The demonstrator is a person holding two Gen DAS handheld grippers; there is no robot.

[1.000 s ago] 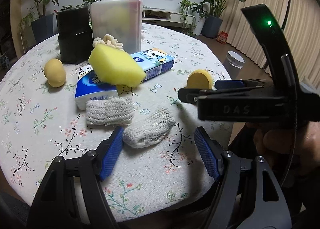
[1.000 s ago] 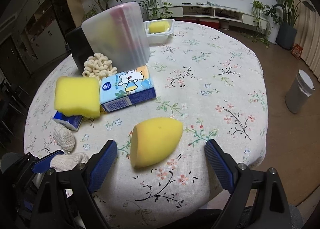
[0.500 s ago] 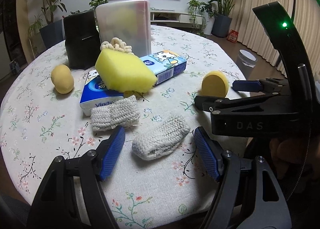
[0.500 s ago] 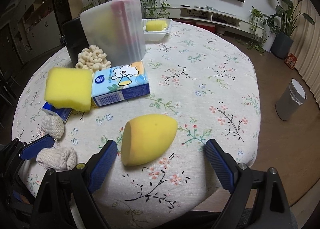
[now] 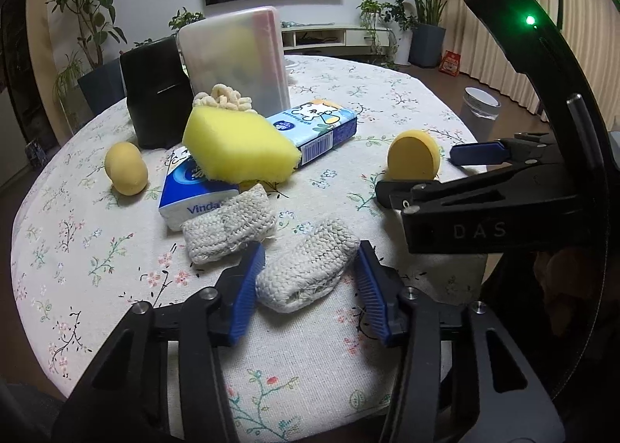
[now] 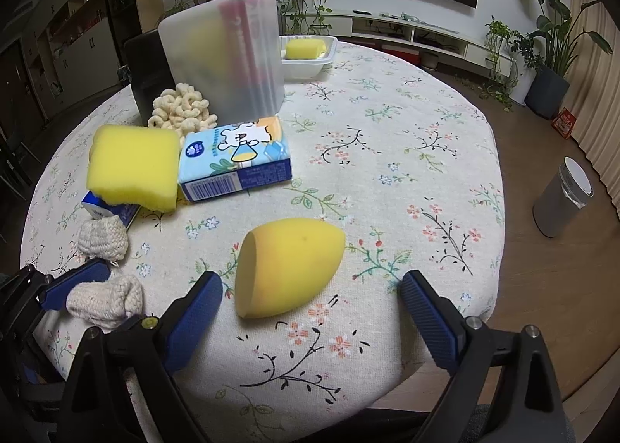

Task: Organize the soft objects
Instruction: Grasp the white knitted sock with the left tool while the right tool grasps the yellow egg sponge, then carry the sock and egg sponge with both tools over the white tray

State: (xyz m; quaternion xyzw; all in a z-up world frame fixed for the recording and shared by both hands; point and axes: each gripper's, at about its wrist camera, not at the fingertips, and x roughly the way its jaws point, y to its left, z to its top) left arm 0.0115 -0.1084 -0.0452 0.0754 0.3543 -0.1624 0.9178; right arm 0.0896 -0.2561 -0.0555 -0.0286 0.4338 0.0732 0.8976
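Left tongs [image 5: 310, 280] closing around a knitted roll [image 5: 306, 268] near the front edge of the tabletop [image 5: 97, 249]; right tongs [image 6: 310, 303] gaping wide around the yellow egg sponge [image 6: 288, 272].

The roll's long axis runs diagonally, open end toward the camera, not visibly squeezed yet. The egg sponge lies on its side, tip pointing right and away. The blue tissue pack [image 5: 190, 195] reads "Vinda", its end covered by a second knitted roll [image 5: 228, 226]. The right tongs' body says "DAS". The frosted box's [image 6: 224, 59] contents are blurry.
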